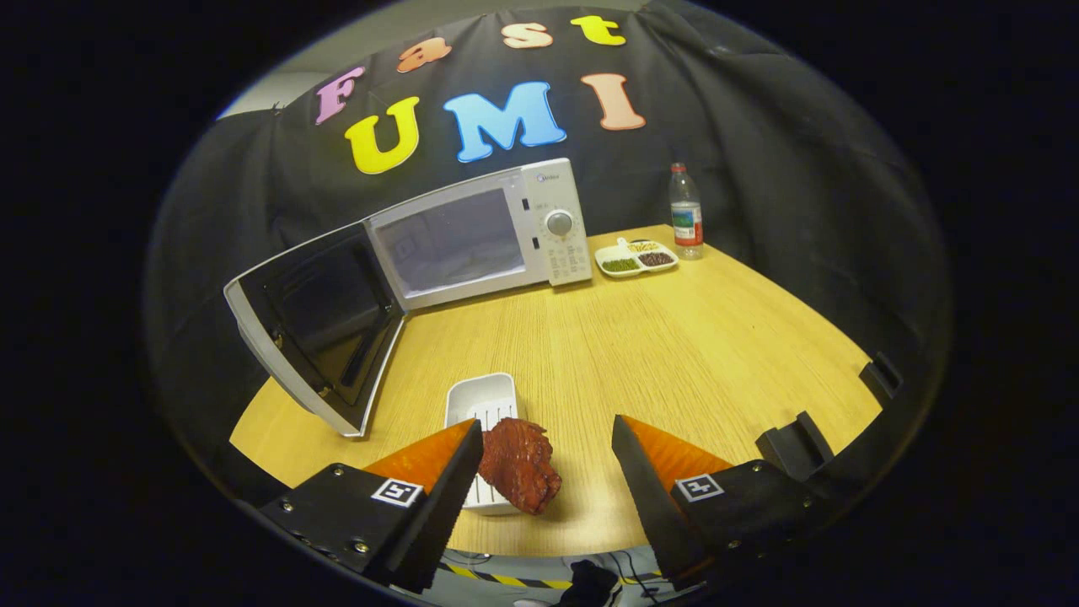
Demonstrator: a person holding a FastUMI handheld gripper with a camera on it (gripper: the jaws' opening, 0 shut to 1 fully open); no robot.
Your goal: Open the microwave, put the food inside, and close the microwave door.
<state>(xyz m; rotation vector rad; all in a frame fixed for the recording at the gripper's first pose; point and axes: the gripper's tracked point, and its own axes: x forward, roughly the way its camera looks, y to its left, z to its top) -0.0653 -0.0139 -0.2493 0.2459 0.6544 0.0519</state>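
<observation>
Wooden table below; gripper spread wide, meat against one finger, ungrasped

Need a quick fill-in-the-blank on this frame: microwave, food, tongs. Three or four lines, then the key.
1. The microwave door stands ____.
2. The reddish-brown food lies partly on a white ____ just ahead of the fingers.
3. The tongs are ____, with the food next to one finger and not clamped by both.
4. Beside the sectioned dish on the wooden table stands a plastic ____.

Missing words: open; tray; open; bottle
</observation>
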